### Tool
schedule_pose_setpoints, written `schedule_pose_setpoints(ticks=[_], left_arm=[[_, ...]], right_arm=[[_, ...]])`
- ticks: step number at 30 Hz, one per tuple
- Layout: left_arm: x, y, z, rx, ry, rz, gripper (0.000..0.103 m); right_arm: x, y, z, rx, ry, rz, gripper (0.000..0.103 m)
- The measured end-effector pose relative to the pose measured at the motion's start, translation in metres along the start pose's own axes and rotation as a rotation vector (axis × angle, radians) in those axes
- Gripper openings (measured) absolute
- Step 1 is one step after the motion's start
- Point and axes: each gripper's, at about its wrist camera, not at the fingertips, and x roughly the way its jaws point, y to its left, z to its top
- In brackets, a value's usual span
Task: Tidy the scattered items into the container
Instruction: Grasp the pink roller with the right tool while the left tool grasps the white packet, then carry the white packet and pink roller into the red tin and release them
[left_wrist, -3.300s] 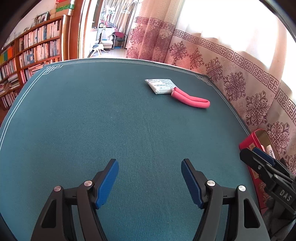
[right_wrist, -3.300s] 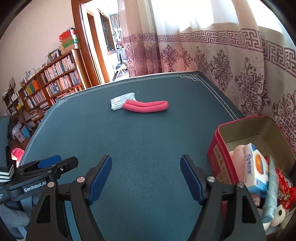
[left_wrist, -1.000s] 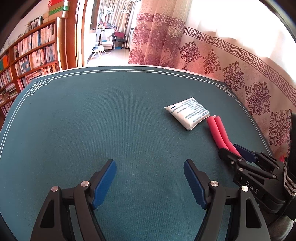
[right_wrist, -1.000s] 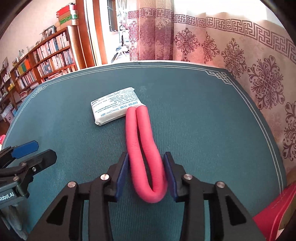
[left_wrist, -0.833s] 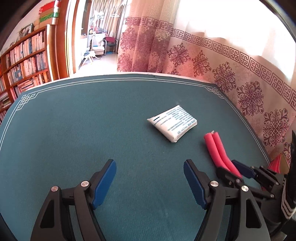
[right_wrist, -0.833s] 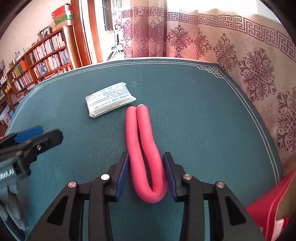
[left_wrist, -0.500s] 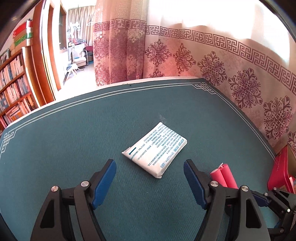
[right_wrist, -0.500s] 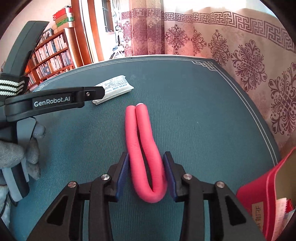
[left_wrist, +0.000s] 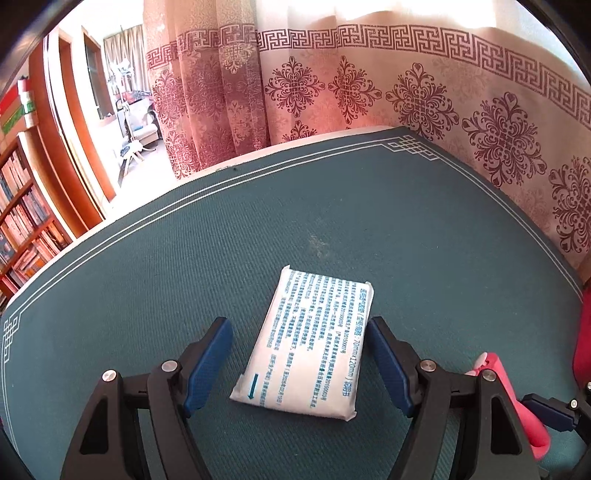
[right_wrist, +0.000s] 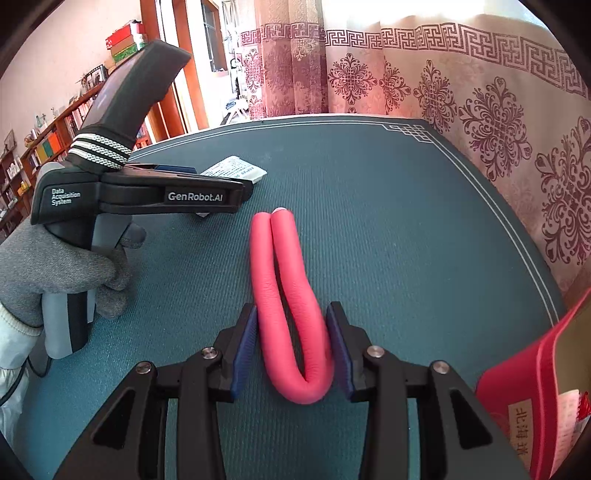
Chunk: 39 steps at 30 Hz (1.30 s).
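Note:
A white packet with blue print (left_wrist: 312, 341) lies flat on the green table mat (left_wrist: 184, 258), and my left gripper (left_wrist: 299, 363) stands open around its near end, pads clear of it. In the right wrist view the packet's far corner (right_wrist: 236, 170) shows behind the left gripper's black body (right_wrist: 170, 194). A pink foam tube bent into a U (right_wrist: 286, 291) is squeezed at its bend by my right gripper (right_wrist: 291, 349). The same tube (left_wrist: 517, 402) appears at the lower right of the left wrist view. The red container (right_wrist: 517, 387) sits at the right edge.
A person's grey-gloved hand (right_wrist: 55, 269) holds the left gripper's handle. Patterned pink curtains (left_wrist: 406, 85) hang close behind the table's far and right edges. Bookshelves (left_wrist: 22, 221) and a doorway lie beyond the left side.
My left gripper has swung right and rolled until the white packet sits between its open fingers. The right gripper, shut on the pink tube, has drawn it back from the packet.

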Motion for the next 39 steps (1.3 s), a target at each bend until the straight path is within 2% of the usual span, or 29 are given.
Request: schedule_pose_setpoints(ticks=[1, 3, 5, 13, 21, 26, 39], left_arm=[[0.001, 0.000, 0.000, -0.004, -0.002, -0.003, 0.076], [-0.001, -0.001, 0.000, -0.011, -0.010, -0.018, 0.057], [-0.004, -0.005, -0.001, -0.009, -0.013, -0.005, 0.050], [-0.023, -0.009, -0.024, -0.067, -0.011, 0.045, 0.049], [-0.065, -0.015, -0.065, -0.111, -0.021, 0.105, 0.049], [-0.092, -0.019, -0.091, -0.156, -0.019, 0.104, 0.049], [-0.157, -0.045, -0.143, -0.197, -0.053, 0.104, 0.049]], right_arm=[[0.000, 0.000, 0.000, 0.001, -0.001, 0.001, 0.042], [0.000, -0.001, 0.000, 0.003, -0.002, 0.004, 0.042], [0.000, 0.000, -0.001, 0.003, -0.003, 0.005, 0.042], [0.000, 0.000, -0.001, 0.006, -0.004, 0.009, 0.042], [0.000, 0.000, -0.001, -0.002, -0.001, 0.002, 0.042], [-0.003, 0.003, -0.005, -0.019, 0.005, -0.012, 0.042], [-0.046, 0.005, -0.057, -0.062, 0.038, -0.016, 0.042]])
